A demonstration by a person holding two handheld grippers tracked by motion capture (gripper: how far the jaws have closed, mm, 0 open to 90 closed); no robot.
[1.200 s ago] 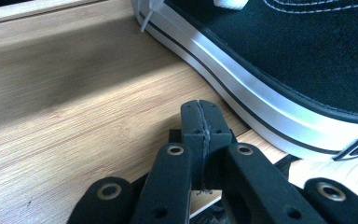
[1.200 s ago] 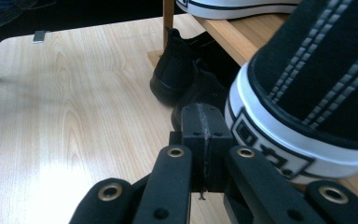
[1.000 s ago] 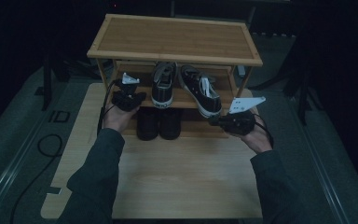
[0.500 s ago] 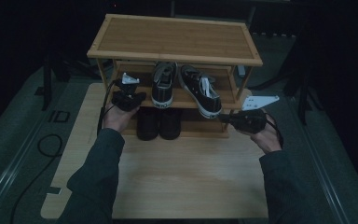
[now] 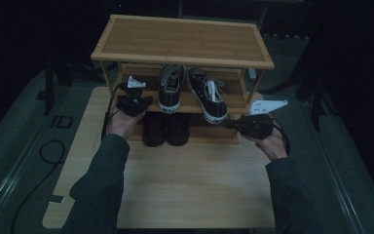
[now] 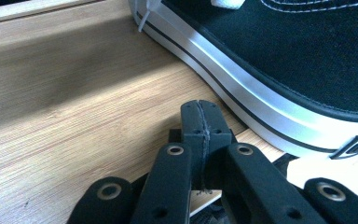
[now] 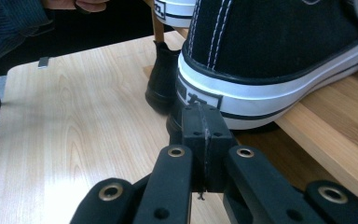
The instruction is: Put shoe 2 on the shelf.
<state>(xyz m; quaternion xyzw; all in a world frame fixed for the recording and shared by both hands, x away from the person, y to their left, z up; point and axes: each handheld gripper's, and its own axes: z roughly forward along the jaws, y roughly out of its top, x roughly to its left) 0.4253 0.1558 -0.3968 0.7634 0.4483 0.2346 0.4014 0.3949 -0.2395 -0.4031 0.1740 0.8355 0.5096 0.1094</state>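
Right gripper view: closed right tongs [image 7: 200, 122] just beside right sneaker's heel [image 7: 200, 95].

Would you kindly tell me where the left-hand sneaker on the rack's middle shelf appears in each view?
High view: the left sneaker stands centre-left on the middle shelf, beside the left gripper.
Left gripper view: its white-soled side crosses the upper right.
Right gripper view: probably the white heel at the top edge, beyond the right sneaker.
Shared landmark: the middle shelf.
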